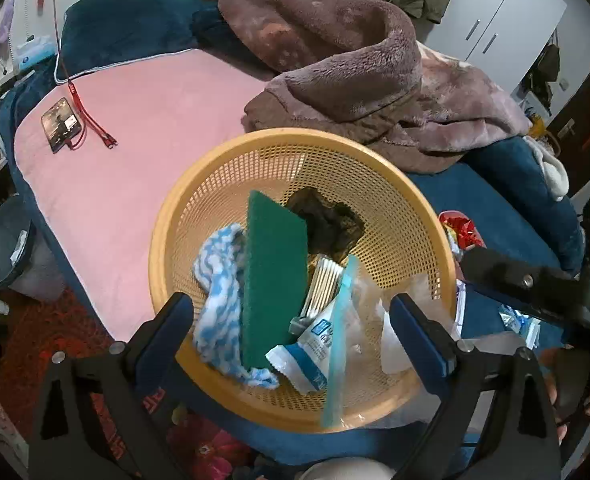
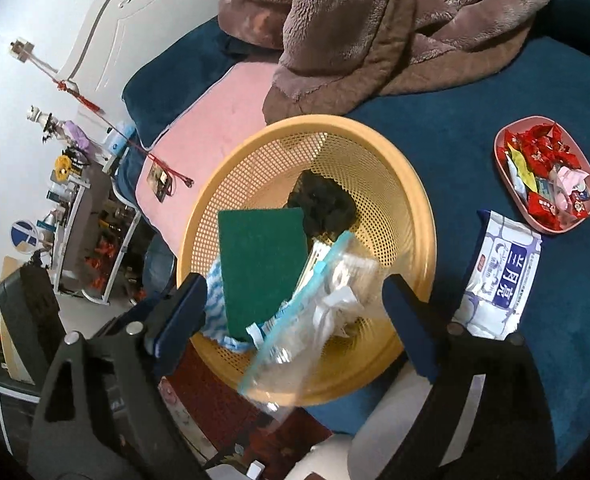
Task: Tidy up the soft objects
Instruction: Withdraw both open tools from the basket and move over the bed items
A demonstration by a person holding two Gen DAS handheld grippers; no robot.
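Mostly gathered already: basket (image 1: 231, 168) at the bed edge, holding green pad (image 1: 275, 280), blue cloth (image 1: 219, 280), dark rag (image 1: 327, 224) and zip bag (image 2: 315, 312). Both grippers, left (image 1: 291, 328) and right (image 2: 295, 312), spread wide above it, gripping nothing. Next, probably over to the wipes pack (image 2: 499, 276) just beside the basket, wanting a wide, gentle pinch.

Phone (image 1: 61, 123) with red cable (image 1: 91, 124) on pink sheet (image 1: 143, 128); candy tray (image 2: 546, 174) on blue cover (image 2: 455, 132).
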